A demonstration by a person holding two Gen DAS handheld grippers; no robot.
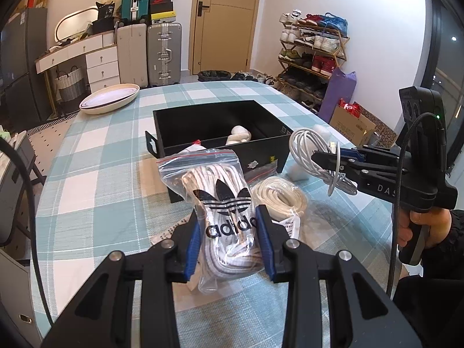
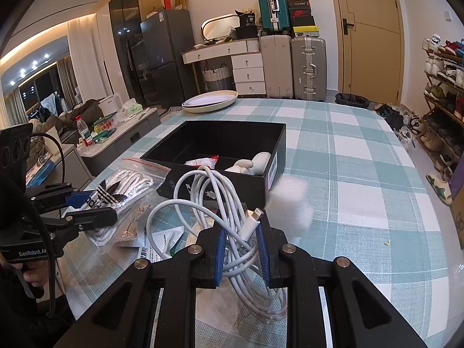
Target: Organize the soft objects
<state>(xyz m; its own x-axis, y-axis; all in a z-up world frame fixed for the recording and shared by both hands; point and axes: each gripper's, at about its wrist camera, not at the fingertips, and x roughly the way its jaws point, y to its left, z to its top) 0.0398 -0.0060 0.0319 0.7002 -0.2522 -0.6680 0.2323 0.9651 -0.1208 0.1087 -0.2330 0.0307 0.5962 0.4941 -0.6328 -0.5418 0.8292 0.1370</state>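
My left gripper (image 1: 230,223) is shut on a clear zip bag of white laces (image 1: 216,200) with a black trefoil logo, held above the checked tablecloth; the same zip bag (image 2: 121,188) shows at the left of the right wrist view. My right gripper (image 2: 240,232) is shut on a bundle of white charging cable (image 2: 208,203), lifted near the box's front corner; the cable (image 1: 310,153) hangs from the right gripper (image 1: 314,155) in the left wrist view. A black open box (image 1: 220,121) stands behind, with white soft items (image 1: 239,134) inside. A coil of white cord (image 1: 278,198) lies by the bag.
A white fluffy wad (image 2: 290,200) lies right of the box (image 2: 226,133). Papers and packets (image 2: 162,240) lie under the cable. A stack of oval plates (image 1: 108,100) sits at the table's far left corner. Suitcases, drawers and a shoe rack stand beyond the table.
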